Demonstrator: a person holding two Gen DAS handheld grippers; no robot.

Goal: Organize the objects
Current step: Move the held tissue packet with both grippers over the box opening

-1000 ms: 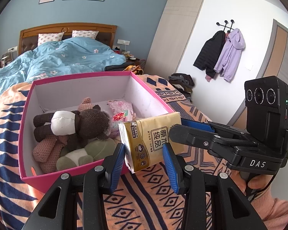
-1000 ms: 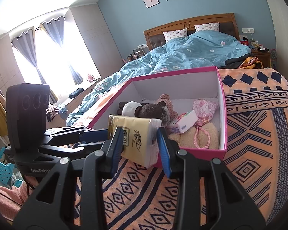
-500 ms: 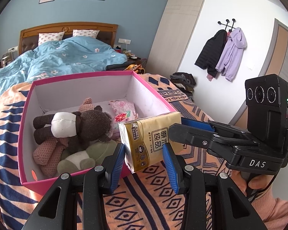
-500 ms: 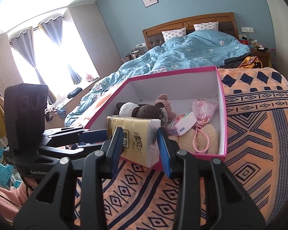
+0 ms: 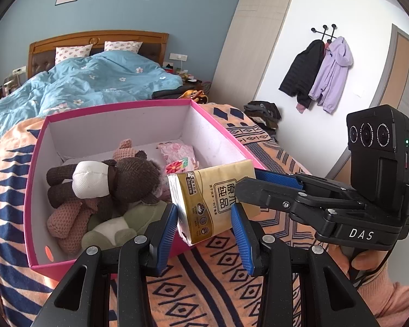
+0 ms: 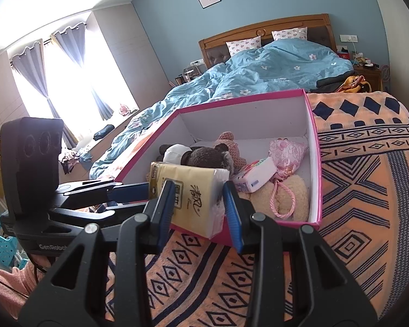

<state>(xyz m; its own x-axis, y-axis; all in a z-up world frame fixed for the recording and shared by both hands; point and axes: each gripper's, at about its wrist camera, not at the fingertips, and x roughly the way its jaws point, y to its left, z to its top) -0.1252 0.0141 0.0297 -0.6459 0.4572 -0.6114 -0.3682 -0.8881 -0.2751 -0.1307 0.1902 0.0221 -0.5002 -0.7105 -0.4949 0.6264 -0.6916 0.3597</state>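
Observation:
A yellow tissue pack (image 5: 212,201) is held between both grippers, above the near edge of a pink box (image 5: 128,106). My left gripper (image 5: 204,223) grips one end of the pack. My right gripper (image 6: 199,204) grips the other end of the pack (image 6: 191,199); it also shows from the side in the left wrist view (image 5: 270,182). The box (image 6: 315,163) holds a brown and white plush toy (image 5: 109,179), a pink knitted plush (image 5: 68,218), a green plush (image 5: 122,220), a pink floral pouch (image 6: 286,150), a small white pack (image 6: 256,175) and a cream plush (image 6: 289,199).
The box sits on an orange and navy patterned blanket (image 6: 368,218). A bed with a blue duvet (image 5: 95,81) lies behind it. Jackets (image 5: 321,70) hang on the right wall. A curtained window (image 6: 68,81) is at the left.
Both grippers have carried the tissue pack a little closer to the box; the box now looks larger and nearer in both views. The grip on the pack is unchanged.

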